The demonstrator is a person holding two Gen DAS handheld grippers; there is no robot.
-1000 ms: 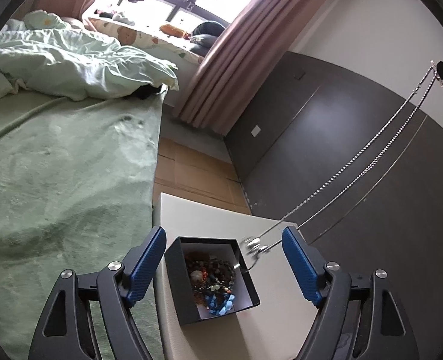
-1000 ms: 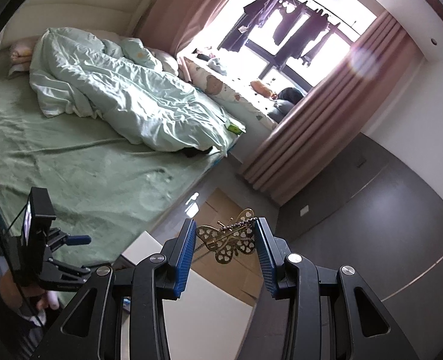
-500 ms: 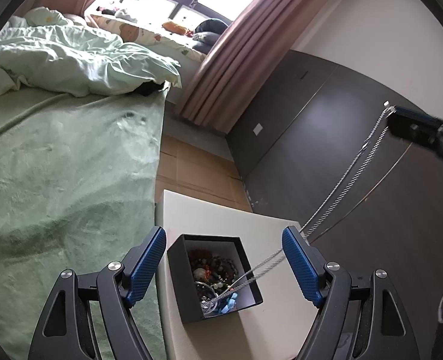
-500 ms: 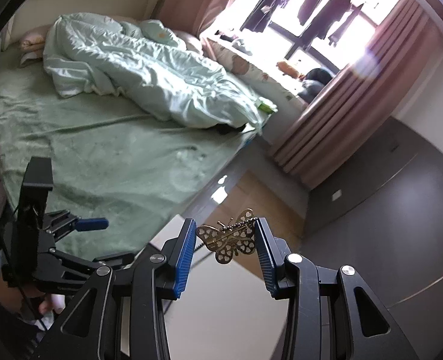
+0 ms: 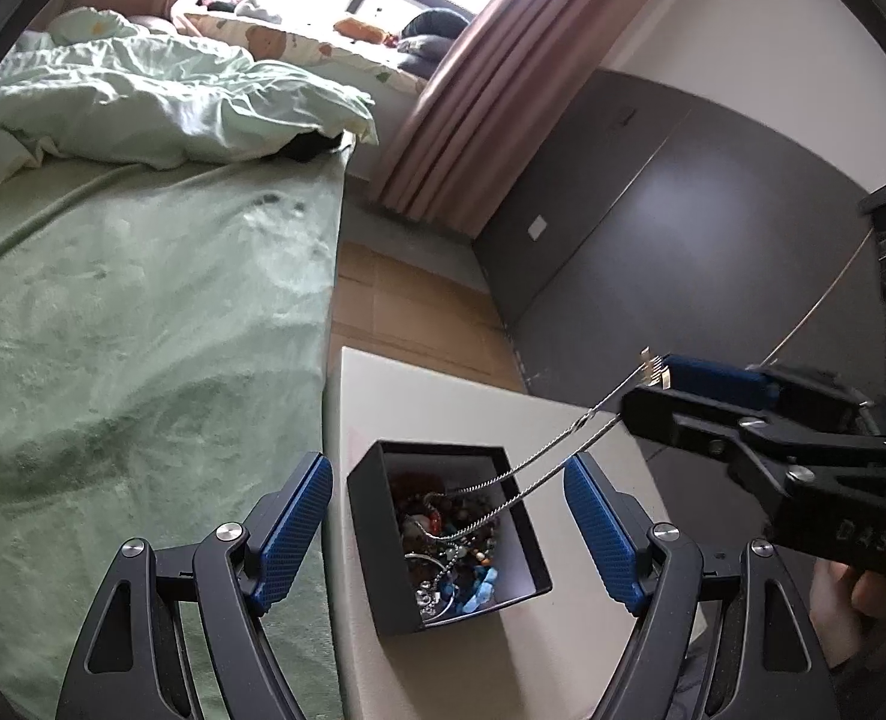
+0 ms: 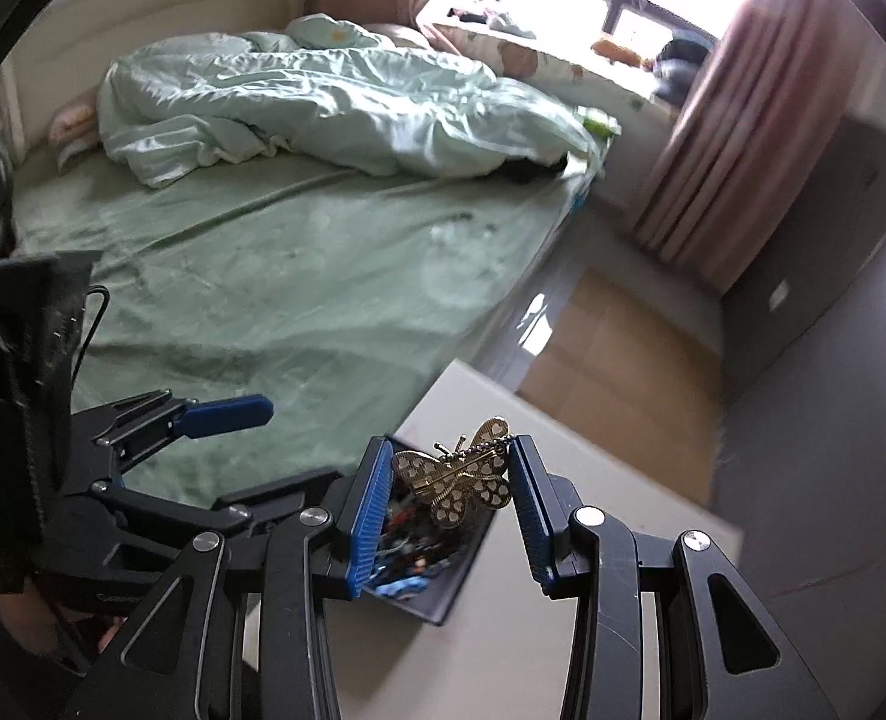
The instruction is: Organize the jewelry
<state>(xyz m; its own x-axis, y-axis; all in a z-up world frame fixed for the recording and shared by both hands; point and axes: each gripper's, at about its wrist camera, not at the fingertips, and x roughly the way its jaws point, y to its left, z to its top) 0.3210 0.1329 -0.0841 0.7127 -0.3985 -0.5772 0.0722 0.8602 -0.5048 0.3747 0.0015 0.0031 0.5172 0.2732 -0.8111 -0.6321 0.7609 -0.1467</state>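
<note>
Claw work starts at the right claw [image 6: 451,483], which is closed on a gold butterfly pendant [image 6: 454,480], pinched at its wing edges between the blue pads [image 6: 371,516]. From the pendant a thin silver chain [image 5: 538,471] runs in two strands down toward the lower middle of the left view and ends among the beads in a black box [image 5: 448,540]. The left claw [image 5: 445,531] is spread wide and holds nothing; its pads flank the box without touching it. The box sits on a pale desk [image 5: 395,396] beside a green bed [image 5: 143,330].

The necklace is likely light and limp: the chain has no stiffness and will pile up wherever it is fed, and may snag on the beads. The pendant is thin, filigree metal, so it looks bendable and slippery under a hard squeeze. Its flat wings seem the surest hold; the chain alone would slide through the pads.
</note>
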